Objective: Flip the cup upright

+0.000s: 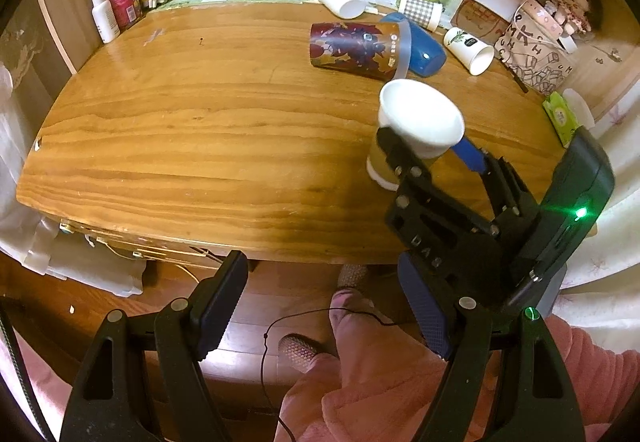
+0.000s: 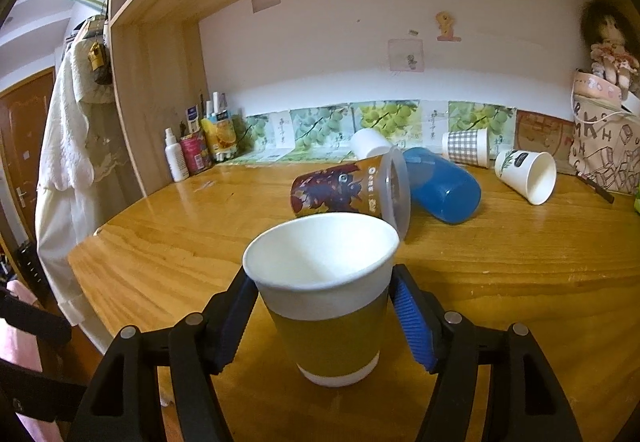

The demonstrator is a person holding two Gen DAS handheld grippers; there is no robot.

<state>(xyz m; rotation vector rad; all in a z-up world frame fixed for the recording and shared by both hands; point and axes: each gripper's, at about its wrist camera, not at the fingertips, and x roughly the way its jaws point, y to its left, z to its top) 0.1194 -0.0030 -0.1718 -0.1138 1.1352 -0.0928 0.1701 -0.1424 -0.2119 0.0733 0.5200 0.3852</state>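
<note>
Right wrist: upright cup (image 2: 326,298) between right gripper (image 2: 326,326) fingers.

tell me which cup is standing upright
The olive-banded cup between the right tool's fingers: mouth up, base on the table. The floral, blue, checked and leaf-print cups lie sideways.
</note>
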